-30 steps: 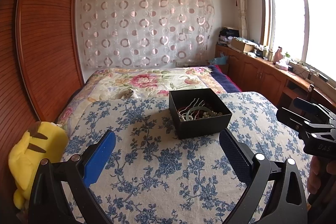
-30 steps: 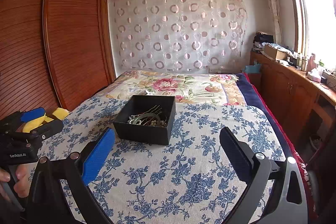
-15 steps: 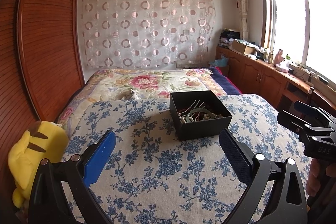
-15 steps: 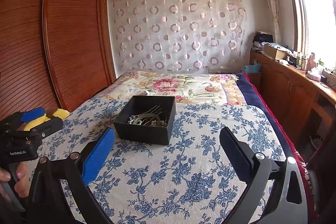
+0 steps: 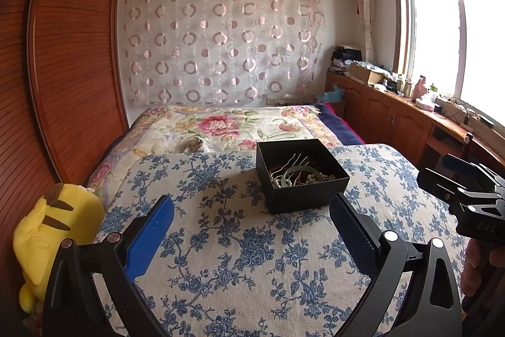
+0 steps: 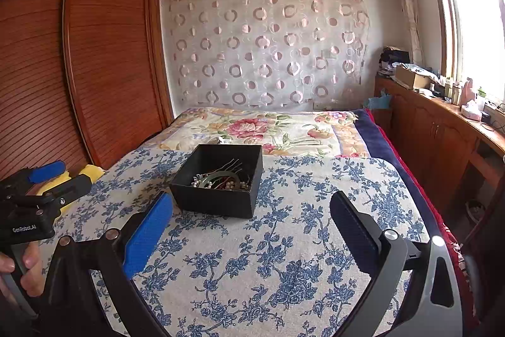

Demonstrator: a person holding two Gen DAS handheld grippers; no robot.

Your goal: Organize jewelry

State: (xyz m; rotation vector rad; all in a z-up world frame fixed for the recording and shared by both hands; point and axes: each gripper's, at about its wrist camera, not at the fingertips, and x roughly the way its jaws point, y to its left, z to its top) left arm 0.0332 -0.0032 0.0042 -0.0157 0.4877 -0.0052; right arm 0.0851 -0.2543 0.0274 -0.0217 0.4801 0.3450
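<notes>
An open black box (image 5: 303, 198) sits on a blue-flowered cloth on the bed; it also shows in the right wrist view (image 6: 217, 198). Inside lies a heap of jewelry (image 5: 300, 176): a pale green bangle, pearl beads, dark red beads and a wavy hairpin, also seen in the right wrist view (image 6: 221, 180). My left gripper (image 5: 252, 229) is open and empty, held a little short of the box. My right gripper (image 6: 252, 229) is open and empty, to the right of the box and short of it. Each gripper shows at the edge of the other's view.
A yellow plush toy (image 5: 53, 236) lies at the bed's left edge beside the wooden wardrobe (image 5: 72, 59). A floral quilt (image 5: 227, 125) covers the far half of the bed. Wooden cabinets (image 6: 442, 141) with clutter run along the right wall under the window.
Both views have hardly shifted; the left gripper has drifted very slightly. Both grippers stay open and the box has not moved.
</notes>
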